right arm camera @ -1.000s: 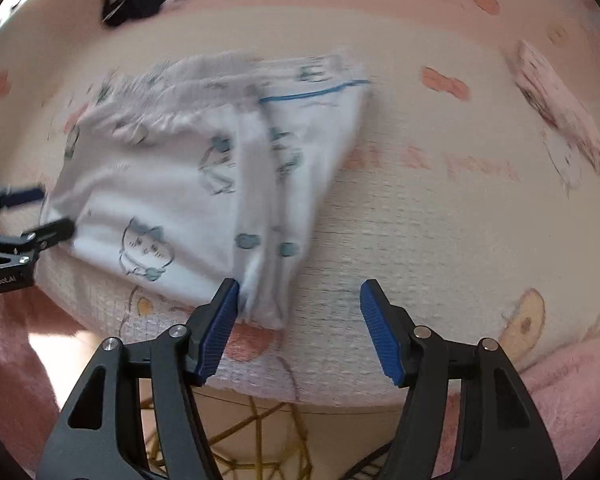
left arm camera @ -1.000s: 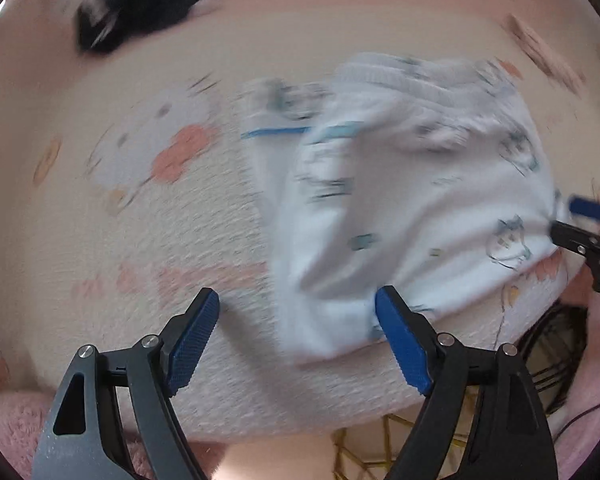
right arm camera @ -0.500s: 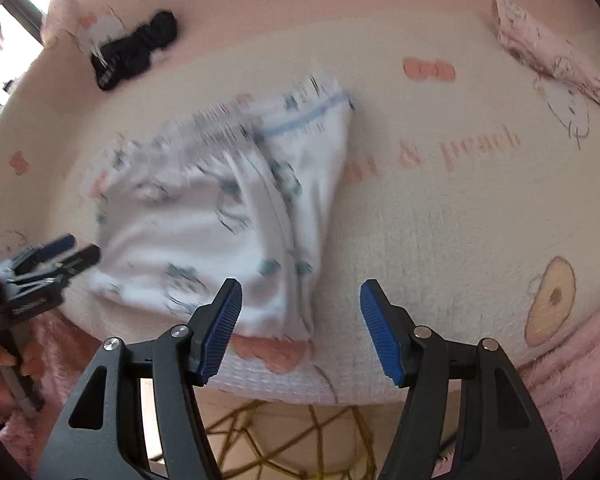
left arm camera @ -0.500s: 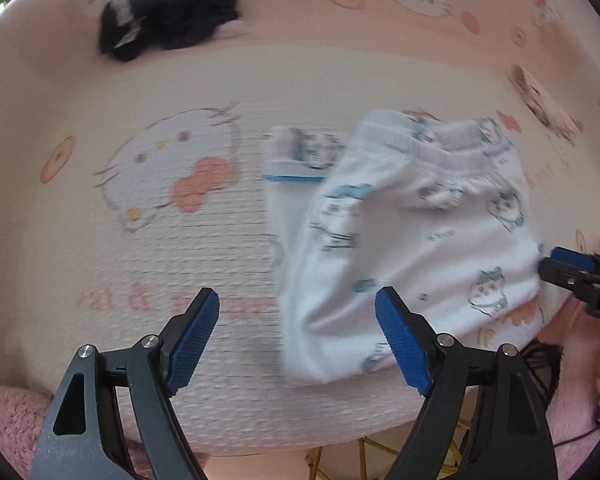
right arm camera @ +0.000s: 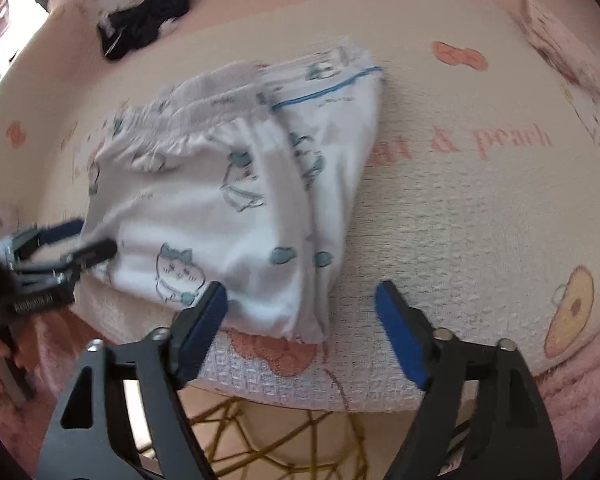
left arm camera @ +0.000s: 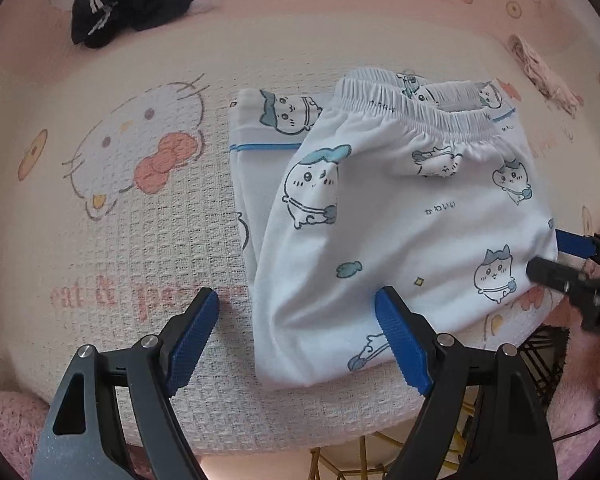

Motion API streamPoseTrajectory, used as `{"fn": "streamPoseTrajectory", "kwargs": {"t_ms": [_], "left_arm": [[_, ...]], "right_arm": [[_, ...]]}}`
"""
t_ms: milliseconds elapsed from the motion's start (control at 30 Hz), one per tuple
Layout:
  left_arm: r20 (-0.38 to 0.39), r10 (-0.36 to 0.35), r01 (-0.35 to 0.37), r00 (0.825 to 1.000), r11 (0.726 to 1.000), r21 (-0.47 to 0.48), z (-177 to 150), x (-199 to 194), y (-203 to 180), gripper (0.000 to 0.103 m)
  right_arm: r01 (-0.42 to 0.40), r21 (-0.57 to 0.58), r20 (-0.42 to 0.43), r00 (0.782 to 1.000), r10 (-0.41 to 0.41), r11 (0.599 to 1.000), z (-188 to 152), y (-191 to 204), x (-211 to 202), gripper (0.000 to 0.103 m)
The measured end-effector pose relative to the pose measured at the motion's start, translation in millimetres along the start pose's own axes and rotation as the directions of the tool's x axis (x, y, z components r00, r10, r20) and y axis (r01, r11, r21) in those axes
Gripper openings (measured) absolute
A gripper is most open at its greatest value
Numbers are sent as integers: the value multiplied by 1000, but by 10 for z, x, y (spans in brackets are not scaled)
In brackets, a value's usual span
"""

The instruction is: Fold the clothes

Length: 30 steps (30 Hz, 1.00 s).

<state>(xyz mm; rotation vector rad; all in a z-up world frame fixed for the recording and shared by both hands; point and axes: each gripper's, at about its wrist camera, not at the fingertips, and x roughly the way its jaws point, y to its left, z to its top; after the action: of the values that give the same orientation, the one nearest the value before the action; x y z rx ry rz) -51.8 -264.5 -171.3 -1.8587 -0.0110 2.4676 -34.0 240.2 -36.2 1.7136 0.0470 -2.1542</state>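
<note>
On the cream waffle blanket (left arm camera: 148, 264) with the cat print, near its front edge, lie the white printed trousers (left arm camera: 400, 216), folded over once, and the risks begin at their left side. The left tongs (left arm camera: 298, 334) stand apart with nothing between them; only the right pad is over the cloth, so a grip from here may catch one layer and pull the fold open. The leg with the blue stripe sticks out to the left under the upper layer, so the edges do not match. The waistband is gathered and wrinkled, the cloth soft and limp. The right tongs (right arm camera: 302, 326) have just been opening and hold nothing; their left pad hangs over the hem, which lies close to the blanket edge, so the trousers could slide off.
</note>
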Motion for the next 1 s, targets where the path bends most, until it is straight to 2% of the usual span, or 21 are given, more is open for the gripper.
{"fn": "streamPoseTrajectory", "kwargs": {"t_ms": [33, 100, 133, 167, 200, 233, 333, 400, 433, 500, 567, 633, 667, 700, 733, 767, 800, 833, 867, 1000], "left_arm": [[0, 7, -7, 1000, 1000, 7, -16, 3, 23, 83], [3, 17, -17, 1000, 1000, 17, -49, 5, 85, 83], [4, 18, -18, 1000, 1000, 18, -65, 5, 124, 83], [3, 15, -15, 1000, 1000, 14, -80, 7, 164, 83], [2, 11, -11, 1000, 1000, 10, -102, 4, 253, 83], [2, 7, -8, 1000, 1000, 6, -123, 0, 342, 83], [2, 2, -2, 1000, 1000, -2, -192, -15, 570, 83], [4, 3, -3, 1000, 1000, -2, -234, -33, 661, 83], [7, 3, -3, 1000, 1000, -2, -256, -50, 713, 83], [23, 1, -1, 1000, 1000, -3, -313, -117, 880, 83], [41, 17, -17, 999, 1000, -10, -363, -174, 1031, 83], [55, 43, -41, 998, 999, -22, -409, -216, 1165, 83], [50, 49, -47, 998, 998, -33, -427, -204, 1213, 83], [42, 47, -45, 998, 998, -46, -443, -190, 1275, 83], [37, 43, -40, 998, 997, -61, -460, -180, 1331, 83], [40, 34, -31, 999, 997, -77, -479, -189, 1377, 83], [49, 25, -21, 998, 996, -84, -497, -211, 1429, 83], [60, 16, -10, 998, 996, -90, -514, -236, 1464, 83], [75, 5, 2, 997, 996, -93, -531, -264, 1474, 83], [112, -43, 55, 993, 992, -113, -488, -292, 1545, 83]], "right_arm": [[5, -6, -2, 1000, -5, 1000, 6, 27, 3, 82], [6, -3, -3, 1000, -6, 1000, 27, 63, -6, 77], [-9, 12, 7, 1000, 8, 1000, 42, 52, -33, 64], [-24, 27, 16, 1000, 23, 999, 58, 40, -60, 40], [-45, 46, 26, 999, 44, 998, 74, 25, -89, 29], [-78, 74, 37, 996, 76, 994, 90, 1, -122, 27], [-65, 102, 81, 995, 56, 993, 127, -8, -239, 27], [-71, 129, 95, 994, 59, 989, 157, -23, -287, 39], [-84, 150, 95, 993, 70, 985, 183, -57, -278, 51], [-108, 183, 90, 992, 93, 977, 309, -239, -172, 53], [-135, 187, 59, 990, 127, 973, 319, -257, -81, 59], [-142, 151, 15, 990, 141, 978, 316, -561, 285, 60], [-117, 120, 5, 993, 117, 986, 317, -508, 328, 61], [-92, 82, 4, 996, 92, 992, 327, -413, 333, 58], [-76, 48, 3, 997, 76, 996, 339, -327, 339, 40], [-90, 29, 0, 996, 90, 996, 361, -268, 349, 27], [-99, 11, -3, 995, 99, 995, 382, -216, 359, 26], [-98, 0, -3, 995, 98, 995, 407, -189, 369, 18], [-106, -1, -2, 994, 106, 994, 441, -181, 369, 15], [-192, 29, 57, 980, 190, 981, 603, -193, 172, 12]]}}
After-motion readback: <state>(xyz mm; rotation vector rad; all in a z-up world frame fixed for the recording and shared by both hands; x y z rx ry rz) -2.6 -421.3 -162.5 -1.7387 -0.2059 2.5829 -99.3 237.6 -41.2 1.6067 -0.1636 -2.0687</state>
